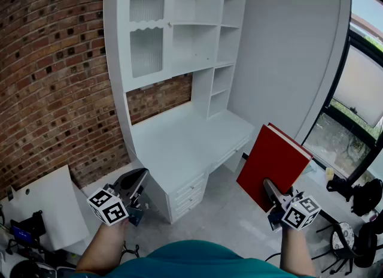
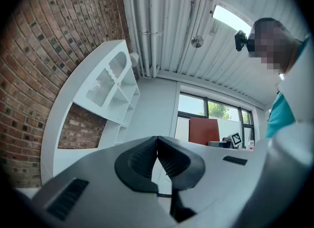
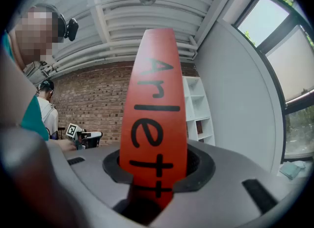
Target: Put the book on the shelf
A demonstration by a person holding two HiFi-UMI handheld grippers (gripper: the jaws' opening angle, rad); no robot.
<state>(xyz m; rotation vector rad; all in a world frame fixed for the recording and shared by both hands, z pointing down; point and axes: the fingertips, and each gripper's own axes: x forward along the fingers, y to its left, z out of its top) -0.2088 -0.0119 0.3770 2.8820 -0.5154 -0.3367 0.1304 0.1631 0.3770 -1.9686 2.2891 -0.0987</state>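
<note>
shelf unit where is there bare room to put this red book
The desk top is bare from the brick wall to its front edge. The open cubbies right of the glass-door cabinet look empty too, likely room for the red book. Crowded: dark gear on the floor at lower left and stands by the window.

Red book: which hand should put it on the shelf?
Right, most likely: the right gripper holds the red book between its fingers; the left gripper is shut and empty.
</note>
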